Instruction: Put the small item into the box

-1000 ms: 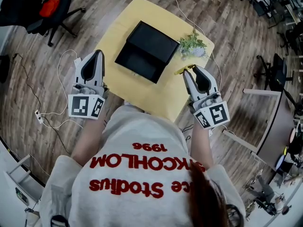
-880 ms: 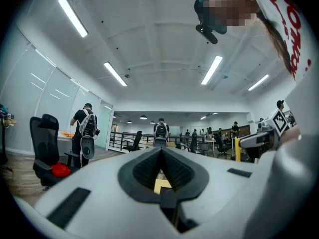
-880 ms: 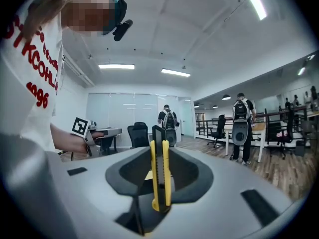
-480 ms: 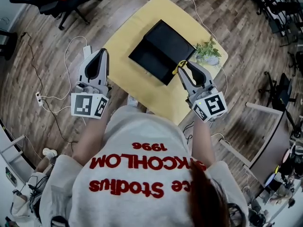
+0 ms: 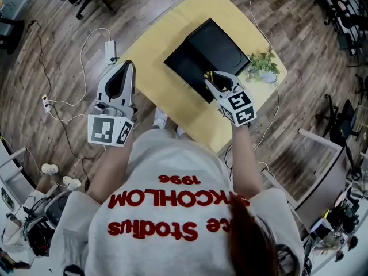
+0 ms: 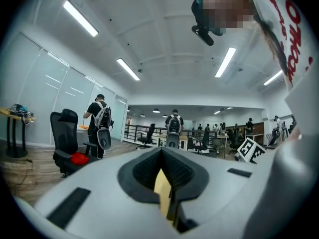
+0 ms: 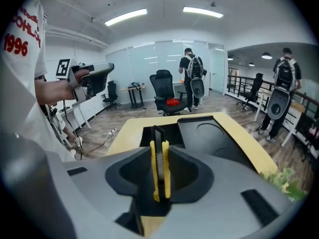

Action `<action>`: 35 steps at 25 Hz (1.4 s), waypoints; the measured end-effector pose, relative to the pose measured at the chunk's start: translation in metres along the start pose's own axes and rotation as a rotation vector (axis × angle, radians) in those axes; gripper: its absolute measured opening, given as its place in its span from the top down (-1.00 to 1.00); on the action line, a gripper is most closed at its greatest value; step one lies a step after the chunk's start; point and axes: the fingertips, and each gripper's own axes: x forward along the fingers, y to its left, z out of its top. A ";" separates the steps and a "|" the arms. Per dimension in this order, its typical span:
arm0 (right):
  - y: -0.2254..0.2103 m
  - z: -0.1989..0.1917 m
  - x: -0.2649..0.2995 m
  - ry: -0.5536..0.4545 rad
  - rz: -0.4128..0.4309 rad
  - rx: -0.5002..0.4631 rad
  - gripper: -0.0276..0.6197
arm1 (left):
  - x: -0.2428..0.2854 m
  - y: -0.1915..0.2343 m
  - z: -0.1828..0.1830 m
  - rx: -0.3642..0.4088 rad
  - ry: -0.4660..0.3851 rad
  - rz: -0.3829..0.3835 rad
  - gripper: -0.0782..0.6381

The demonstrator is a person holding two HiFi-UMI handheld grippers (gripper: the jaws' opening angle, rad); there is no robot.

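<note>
My right gripper (image 5: 210, 80) is clamped on the yellow utility knife (image 7: 160, 169). It tilts down, with the knife right over the open black box (image 5: 221, 39) on the yellow table (image 5: 164, 36). My left gripper (image 5: 126, 66) hangs level off the table's left side, jaws together, nothing between them.

R gripper (image 5: 209, 78) clamped (L gripper (image 5: 127, 68) closed)

Head view: right hand-held gripper (image 5: 211, 80) hides most of yellow cutter (image 5: 207, 73), pt of box (image 5: 218, 39).
</note>
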 end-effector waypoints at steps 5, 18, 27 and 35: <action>-0.003 -0.012 0.026 0.122 0.017 -0.005 0.57 | -0.009 0.010 -0.011 -0.011 0.022 0.043 0.76; -0.001 -0.046 0.102 0.446 0.020 -0.015 0.58 | -0.033 0.028 -0.029 -0.031 0.057 0.125 0.76; -0.008 0.006 0.086 0.225 -0.018 0.025 0.79 | -0.034 0.038 -0.024 -0.034 0.049 0.147 0.76; -0.025 0.092 0.003 -0.192 -0.128 0.070 0.90 | -0.015 0.031 0.003 0.005 -0.006 0.116 0.76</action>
